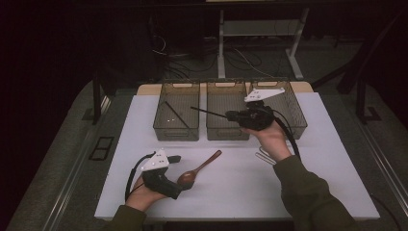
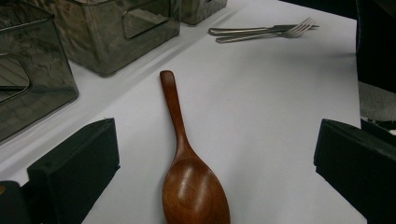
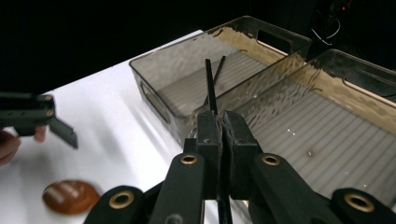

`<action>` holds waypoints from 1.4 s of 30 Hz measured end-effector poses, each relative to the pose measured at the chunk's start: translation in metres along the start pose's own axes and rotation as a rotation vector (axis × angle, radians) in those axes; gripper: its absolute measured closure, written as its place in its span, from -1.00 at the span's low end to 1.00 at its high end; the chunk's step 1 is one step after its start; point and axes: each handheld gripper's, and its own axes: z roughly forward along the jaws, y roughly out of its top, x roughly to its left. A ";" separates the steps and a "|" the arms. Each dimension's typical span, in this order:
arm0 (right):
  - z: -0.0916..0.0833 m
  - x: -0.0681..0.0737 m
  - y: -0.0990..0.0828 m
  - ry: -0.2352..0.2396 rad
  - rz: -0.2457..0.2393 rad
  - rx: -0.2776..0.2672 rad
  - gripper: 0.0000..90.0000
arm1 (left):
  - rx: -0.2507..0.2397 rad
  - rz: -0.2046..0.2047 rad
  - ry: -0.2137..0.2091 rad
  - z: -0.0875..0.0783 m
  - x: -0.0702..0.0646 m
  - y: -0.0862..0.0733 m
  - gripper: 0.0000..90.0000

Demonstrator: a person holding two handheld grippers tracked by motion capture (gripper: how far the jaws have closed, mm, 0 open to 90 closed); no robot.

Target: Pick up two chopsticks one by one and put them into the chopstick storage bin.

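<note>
We count three smoky bins (image 1: 227, 130) on our white table (image 1: 231, 187), dark room behind. The left bin holds one black chopstick (image 1: 177, 115). Our right gripper (image 3: 217, 122) pinches a second chopstick (image 1: 208, 113) over the middle bin. Our left gripper (image 2: 215, 163) gapes around one wooden spoon (image 2: 191, 186); two forks (image 2: 261, 31) lie apart.

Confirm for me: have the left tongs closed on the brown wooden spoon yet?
No: in the left gripper view the left tongs stand wide open, their black pads apart from the brown wooden spoon lying between them.
</note>
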 end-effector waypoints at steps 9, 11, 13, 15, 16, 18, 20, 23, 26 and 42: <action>0.039 0.001 0.023 -0.015 0.000 0.022 0.89 | -0.006 -0.003 -0.004 0.000 0.000 0.000 -1.00; 0.046 0.002 0.027 -0.014 0.001 0.025 0.89 | -0.006 -0.003 -0.005 0.000 0.000 0.000 -1.00; 0.055 0.003 0.031 -0.015 0.000 0.032 0.89 | -0.009 -0.004 -0.005 0.000 0.000 0.000 -1.00; 0.065 0.005 0.035 -0.016 -0.003 0.040 0.89 | -0.011 -0.003 -0.007 0.000 0.001 0.001 -1.00; 0.070 0.006 0.036 -0.019 -0.003 0.047 0.89 | -0.013 -0.005 -0.007 0.000 0.001 0.000 -1.00; 0.080 0.008 0.039 -0.023 -0.008 0.062 0.89 | -0.009 -0.002 -0.006 0.000 0.002 0.001 -1.00; 0.091 0.010 0.041 -0.034 -0.015 0.077 0.89 | -0.020 -0.008 -0.006 0.000 0.002 0.001 -1.00; 0.106 0.011 0.044 -0.052 -0.019 0.103 0.89 | -0.015 -0.005 -0.005 0.000 0.001 0.001 -1.00; 0.119 0.009 0.047 -0.067 -0.011 0.120 0.89 | -0.017 -0.003 -0.005 0.000 0.002 0.001 -1.00; 0.173 0.007 0.055 -0.105 0.008 0.196 0.89 | -0.025 -0.010 -0.012 0.000 0.002 0.002 -1.00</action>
